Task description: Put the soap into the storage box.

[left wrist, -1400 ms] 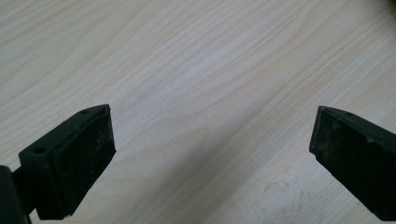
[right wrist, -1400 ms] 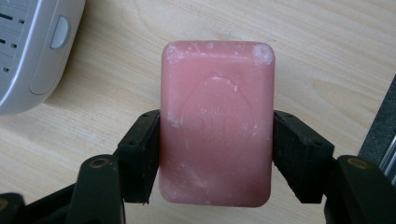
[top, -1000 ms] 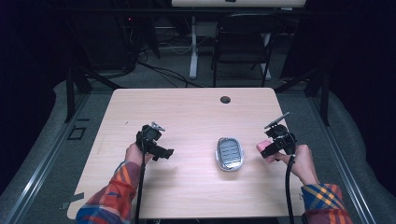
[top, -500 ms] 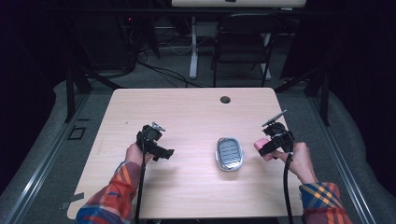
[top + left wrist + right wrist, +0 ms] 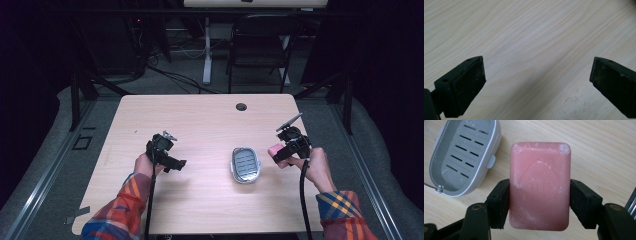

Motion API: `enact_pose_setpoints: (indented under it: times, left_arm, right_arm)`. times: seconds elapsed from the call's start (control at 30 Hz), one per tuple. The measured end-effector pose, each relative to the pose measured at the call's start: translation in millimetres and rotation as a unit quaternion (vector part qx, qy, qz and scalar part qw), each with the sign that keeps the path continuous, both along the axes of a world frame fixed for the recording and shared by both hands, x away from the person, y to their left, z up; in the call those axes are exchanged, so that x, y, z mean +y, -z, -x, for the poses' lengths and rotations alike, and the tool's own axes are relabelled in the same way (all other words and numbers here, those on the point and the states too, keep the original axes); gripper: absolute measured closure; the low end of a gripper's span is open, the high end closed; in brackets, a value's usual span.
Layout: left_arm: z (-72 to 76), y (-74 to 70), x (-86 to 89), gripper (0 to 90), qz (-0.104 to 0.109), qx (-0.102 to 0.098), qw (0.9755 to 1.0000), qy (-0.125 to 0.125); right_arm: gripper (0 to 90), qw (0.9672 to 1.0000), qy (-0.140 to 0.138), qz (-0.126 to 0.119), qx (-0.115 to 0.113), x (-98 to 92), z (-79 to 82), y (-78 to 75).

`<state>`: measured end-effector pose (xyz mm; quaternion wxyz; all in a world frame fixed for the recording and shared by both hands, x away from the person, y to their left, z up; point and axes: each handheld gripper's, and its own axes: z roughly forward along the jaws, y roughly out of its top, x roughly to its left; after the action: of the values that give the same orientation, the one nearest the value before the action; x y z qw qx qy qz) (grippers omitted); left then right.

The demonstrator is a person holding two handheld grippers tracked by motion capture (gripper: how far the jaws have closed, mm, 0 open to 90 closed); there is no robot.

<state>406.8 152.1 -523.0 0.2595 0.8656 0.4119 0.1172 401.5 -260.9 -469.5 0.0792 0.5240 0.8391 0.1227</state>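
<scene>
Soap (image 5: 539, 186) is clamped by its long sides in the right gripper (image 5: 539, 202), held above the table (image 5: 200, 115) just right of the grey dish (image 5: 245, 165). Left gripper (image 5: 537, 82) is held wide, with nothing between its jaws.

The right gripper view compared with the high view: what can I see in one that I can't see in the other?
Right gripper view alone: the faint oval stamp and white scuffs on the pink soap bar, and the drain slots inside the grey soap dish.

High view alone: the whole table, the left tool held open over bare wood, both plaid sleeves, a chair beyond.

Both: the right tool shut on the soap bar, with the soap dish lying on the table beside it.
</scene>
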Motion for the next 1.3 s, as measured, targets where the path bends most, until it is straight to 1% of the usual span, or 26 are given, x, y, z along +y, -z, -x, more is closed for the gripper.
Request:
enact_pose_setpoints:
  times: [0.07, 0.17, 0.2, 0.23, 0.27, 0.33, 0.37, 0.4, 0.43, 0.53, 0.63, 0.73, 0.77, 0.8, 0.93, 0.97, 1.0, 1.13, 1.17, 1.2, 1.23, 1.27, 1.3]
  left_arm:
    - [-0.2, 0.1, 0.1, 0.2, 0.000, 0.000, 1.0000, 0.000]
    - [-0.1, 0.0, 0.0, 0.2, -0.001, 0.000, 1.0000, 0.000]
    - [-0.1, 0.1, 0.0, 0.2, -0.001, 0.000, 1.0000, 0.000]
    - [-0.1, -0.1, 0.2, 0.2, -0.001, -0.001, 1.0000, -0.001]
    - [-0.1, -0.1, 0.2, 0.2, -0.001, -0.001, 1.0000, -0.001]
    - [-0.2, 0.0, 0.2, 0.2, -0.001, -0.001, 1.0000, -0.001]
    - [-0.3, 0.1, 0.2, 0.2, -0.001, -0.001, 1.0000, 0.000]
    - [-0.2, 0.0, 0.2, 0.2, -0.002, -0.001, 1.0000, -0.001]
    - [-0.1, -0.1, 0.2, 0.2, -0.001, -0.001, 1.0000, -0.001]
    - [-0.2, 0.0, 0.2, 0.2, -0.001, -0.001, 1.0000, -0.001]
    - [0.0, 0.0, -0.2, 0.2, -0.001, -0.001, 1.0000, -0.001]
    - [-0.2, 0.0, 0.2, 0.2, -0.002, -0.001, 1.0000, 0.000]
    - [-0.2, 0.0, 0.2, 0.2, -0.002, 0.000, 1.0000, 0.000]
    - [-0.1, 0.0, 0.1, 0.2, -0.002, 0.000, 1.0000, 0.000]
    - [0.2, 0.0, -0.7, 0.2, -0.003, 0.002, 1.0000, 0.003]
    - [0.5, 0.0, -0.9, 0.2, -0.004, 0.002, 1.0000, 0.003]
    - [0.5, 0.1, -1.1, 0.2, -0.003, 0.002, 1.0000, 0.004]
    - [0.3, 0.5, -1.4, 0.2, -0.004, 0.000, 1.0000, 0.003]
    - [0.4, 0.4, -1.4, 0.2, -0.004, 0.000, 1.0000, 0.003]
    - [0.5, 0.2, -1.5, 0.2, -0.005, -0.001, 1.0000, 0.002]
    - [0.6, 0.1, -1.2, 0.2, -0.004, 0.000, 1.0000, 0.003]
    - [0.8, 0.0, -1.3, 0.2, -0.005, -0.001, 1.0000, 0.002]
    - [0.9, -0.1, -1.3, 0.2, -0.004, -0.001, 1.0000, 0.002]
  right_arm:
    - [37.0, 1.0000, 0.000, -0.003, -0.002, 2.0, -1.1, -0.5]
    - [37.0, 1.0000, -0.002, 0.001, -0.004, 3.6, -2.5, -1.9]
    - [37.0, 1.0000, 0.000, -0.002, -0.007, 4.5, -2.9, -2.3]
    - [37.0, 1.0000, -0.005, -0.005, -0.005, 5.3, -4.7, -4.8]
    - [37.0, 0.9999, -0.002, -0.004, -0.010, 6.0, -4.8, -5.4]
    - [37.0, 1.0000, -0.007, -0.003, -0.006, 6.0, -5.7, -6.8]
    - [37.0, 1.0000, -0.004, -0.003, -0.008, 6.7, -5.8, -7.3]
    - [37.0, 0.9999, -0.001, -0.010, -0.014, 8.1, -6.2, -6.9]
    - [37.0, 0.9999, -0.008, -0.002, -0.007, 7.7, -7.1, -8.6]
    - [37.0, 0.9999, -0.006, -0.004, -0.010, 9.3, -7.2, -8.2]
    - [37.0, 0.9999, -0.011, -0.003, -0.005, 12.1, -8.1, -9.2]
    - [37.0, 0.9999, -0.012, -0.004, -0.008, 15.4, -8.0, -9.6]
    - [37.0, 0.9998, -0.018, -0.001, -0.005, 17.1, -8.3, -10.7]
    - [37.0, 0.9998, -0.018, -0.001, -0.005, 17.1, -8.3, -10.7]
    - [36.9, 0.9997, -0.022, -0.004, -0.006, 21.4, -7.4, -11.0]
    - [37.0, 0.9998, -0.015, -0.011, -0.012, 23.1, -6.1, -9.6]
    - [37.0, 0.9997, -0.023, -0.002, -0.006, 23.6, -6.3, -11.0]
    - [37.0, 0.9996, -0.028, -0.004, -0.006, 27.8, -5.3, -10.0]
    - [37.0, 0.9994, -0.034, -0.001, 0.000, 28.3, -6.0, -10.4]
    - [37.0, 0.9995, -0.033, -0.003, -0.002, 29.4, -5.7, -9.5]
    - [37.0, 0.9993, -0.037, -0.003, -0.002, 30.3, -6.2, -9.5]
    - [37.0, 0.9994, -0.035, -0.006, -0.006, 32.4, -5.8, -8.7]
    - [37.0, 0.9993, -0.038, -0.002, -0.004, 33.2, -6.0, -9.0]
